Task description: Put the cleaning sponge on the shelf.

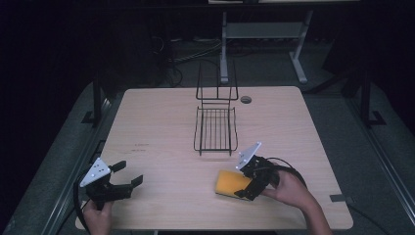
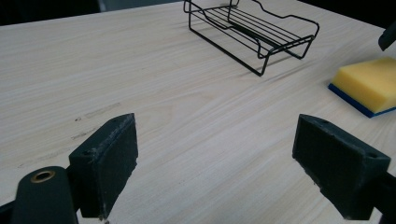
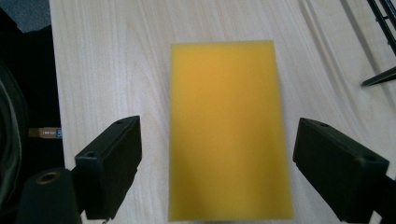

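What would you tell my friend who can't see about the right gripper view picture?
A yellow sponge lies flat on a pale wooden table, right between the two open black jaws of the right gripper, which are not touching it. A bit of a black wire rack shows at the top right corner.

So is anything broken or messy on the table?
Nothing stands out. The yellow sponge lies flat on the wooden table, between the right gripper's open fingers. The black wire rack stands upright, and the left gripper is open.
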